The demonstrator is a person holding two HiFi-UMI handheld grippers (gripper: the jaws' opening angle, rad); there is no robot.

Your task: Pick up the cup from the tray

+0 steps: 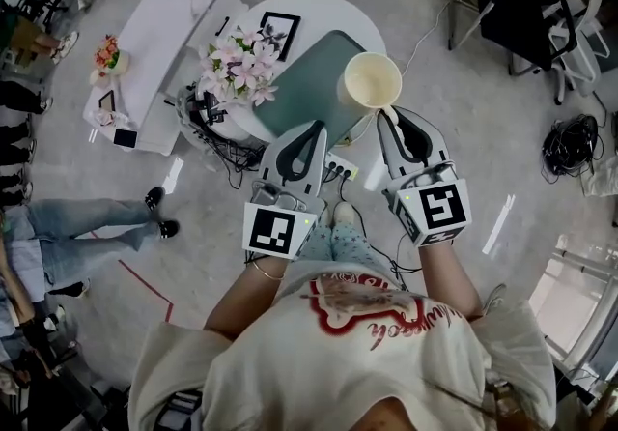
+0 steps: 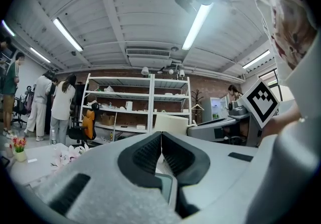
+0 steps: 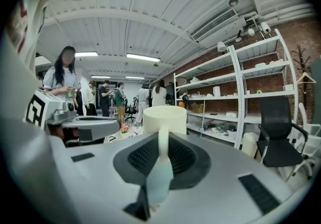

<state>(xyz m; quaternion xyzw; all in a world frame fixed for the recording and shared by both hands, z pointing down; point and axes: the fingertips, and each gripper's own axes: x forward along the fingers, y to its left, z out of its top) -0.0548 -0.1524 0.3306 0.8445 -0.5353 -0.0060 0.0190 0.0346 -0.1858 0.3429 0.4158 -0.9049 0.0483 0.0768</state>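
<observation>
Overhead, the right hand-held gripper pinches the cream cup by its handle (mostly hidden between the jaws) above the half-covered tray; the left hand-held gripper is closed, empty.

The cup was a plain cream, inside and out, and the tray a dull grey-green. The round table was white. The left gripper and the right gripper were pale grey with black ribbed lining (each one's cube bore black-and-white square markers). The flowers were pink and white, and the picture frame was black. The person's shirt was off-white with a red print. The floor was mottled grey, crossed by a thin red line.
</observation>
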